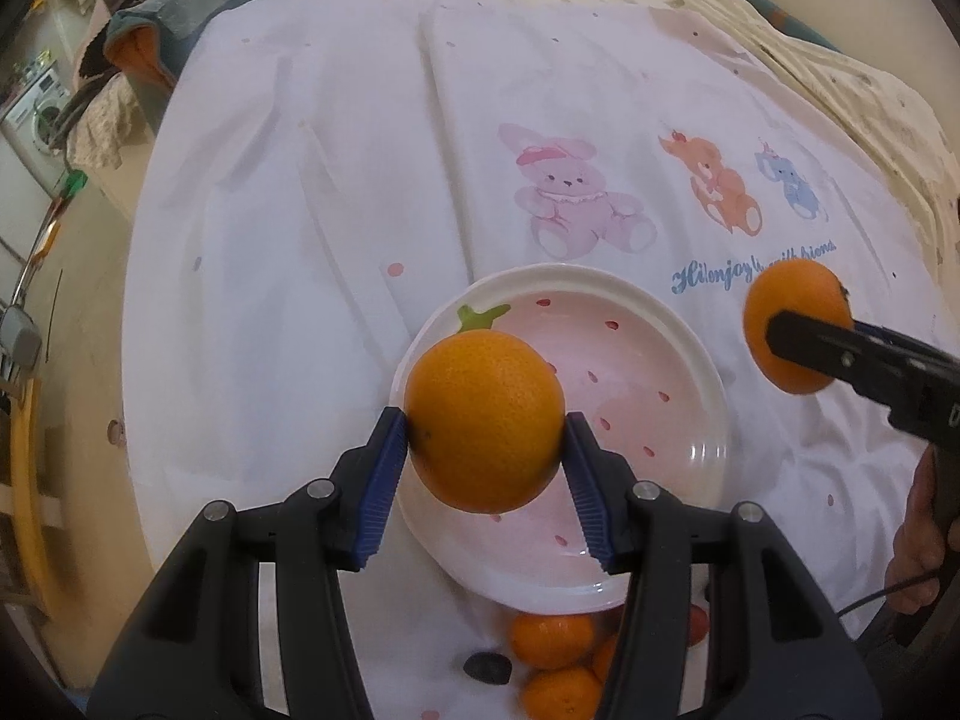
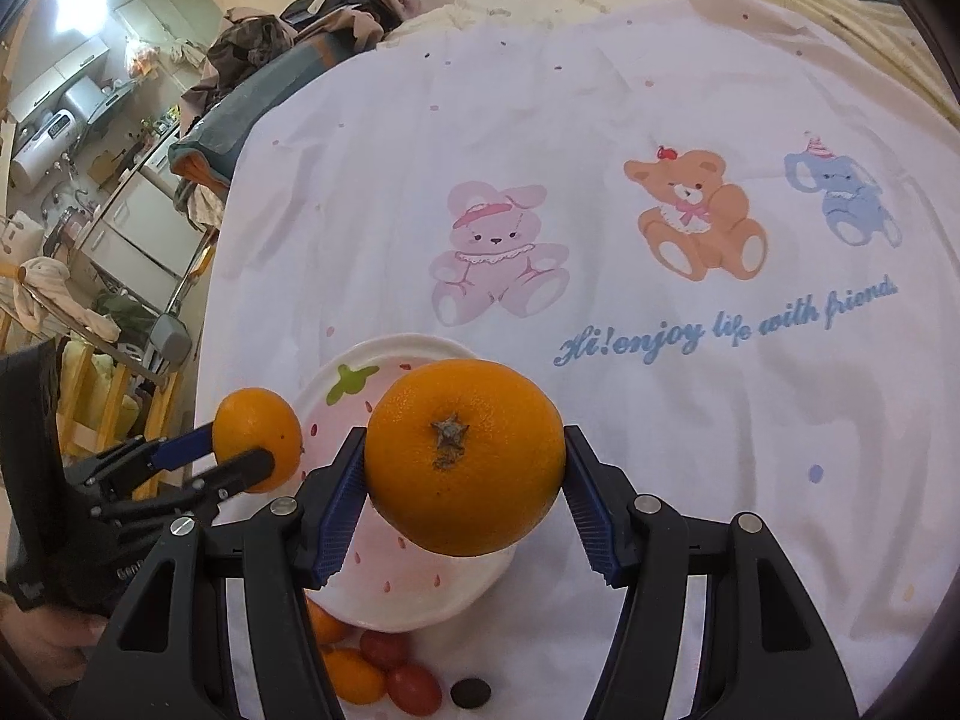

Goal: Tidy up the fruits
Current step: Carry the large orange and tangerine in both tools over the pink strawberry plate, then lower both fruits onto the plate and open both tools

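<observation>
the plate (image 1: 708, 396) is where both fruits belong, i judge: a white dish with a pink strawberry pattern, lying empty on the white printed cloth (image 1: 336, 192). my left claw (image 1: 486, 429) is pinching an orange (image 1: 483, 420) across its middle, blue pads (image 1: 384, 480) pressed on both flanks, and it hangs over the near left part of the plate, clear of the surface. my right claw (image 2: 465, 456) is clamped the same way on a bigger orange (image 2: 465, 456), stem end facing the camera, held above the plate's right side; how high above i cannot tell.

to do this well i would bring one orange down at a time. the two claws sit close together over one small dish, and spreading both at once risks knocking fruit against fruit or finger against finger. i would lower the left one until the orange rests in the dished centre, ease the pads apart only a little, and lift straight up so nothing drags it. round fruit rolls, so letting go near the rim could send it onto the cloth. the right orange should then go beside it, touching or just apart, not on top.

just off the plate's near edge lie small tangerines (image 2: 354, 675), cherry tomatoes (image 2: 411, 687) and a dark round piece (image 2: 471, 693); i would keep my lower fingers from sweeping them as i descend.
</observation>
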Demonstrator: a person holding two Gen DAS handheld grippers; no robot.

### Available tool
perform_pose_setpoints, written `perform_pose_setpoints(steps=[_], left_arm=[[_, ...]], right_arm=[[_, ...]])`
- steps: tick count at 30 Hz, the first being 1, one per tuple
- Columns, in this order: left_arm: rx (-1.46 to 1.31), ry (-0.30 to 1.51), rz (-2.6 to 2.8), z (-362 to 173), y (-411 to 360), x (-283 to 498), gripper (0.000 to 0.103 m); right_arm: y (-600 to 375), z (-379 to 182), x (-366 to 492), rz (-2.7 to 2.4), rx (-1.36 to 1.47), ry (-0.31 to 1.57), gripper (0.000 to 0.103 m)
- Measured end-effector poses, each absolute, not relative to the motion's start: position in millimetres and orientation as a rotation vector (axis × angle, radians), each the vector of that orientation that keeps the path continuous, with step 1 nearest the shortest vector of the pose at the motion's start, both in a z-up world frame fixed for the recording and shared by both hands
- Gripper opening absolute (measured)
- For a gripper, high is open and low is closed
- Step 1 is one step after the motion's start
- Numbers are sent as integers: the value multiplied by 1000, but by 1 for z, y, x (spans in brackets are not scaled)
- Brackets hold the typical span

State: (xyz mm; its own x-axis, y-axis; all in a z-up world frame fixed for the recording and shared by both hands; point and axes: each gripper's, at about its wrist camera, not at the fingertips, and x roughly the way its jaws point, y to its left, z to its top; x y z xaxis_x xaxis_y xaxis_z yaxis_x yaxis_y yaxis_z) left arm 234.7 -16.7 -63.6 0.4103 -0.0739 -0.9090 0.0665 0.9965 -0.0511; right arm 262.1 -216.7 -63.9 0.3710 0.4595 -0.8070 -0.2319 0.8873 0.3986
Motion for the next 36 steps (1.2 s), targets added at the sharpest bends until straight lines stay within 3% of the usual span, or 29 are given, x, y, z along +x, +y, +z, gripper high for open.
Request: perform_pose_setpoints(steps=[29,31,33,36], left_arm=[[-37,1228,-136,-100,-23,262,50],[-29,1227,-134,-99,-27,263,59],[-32,1226,-135,-99,-27,262,60],[-20,1237,-145,-102,-30,259,60]], right_arm=[[-173,-131,319,529,373,1309,66],[-175,-132,319,530,392,1310,67],[-176,-132,319,533,399,1310,67],[-179,-129,317,540,413,1282,79]])
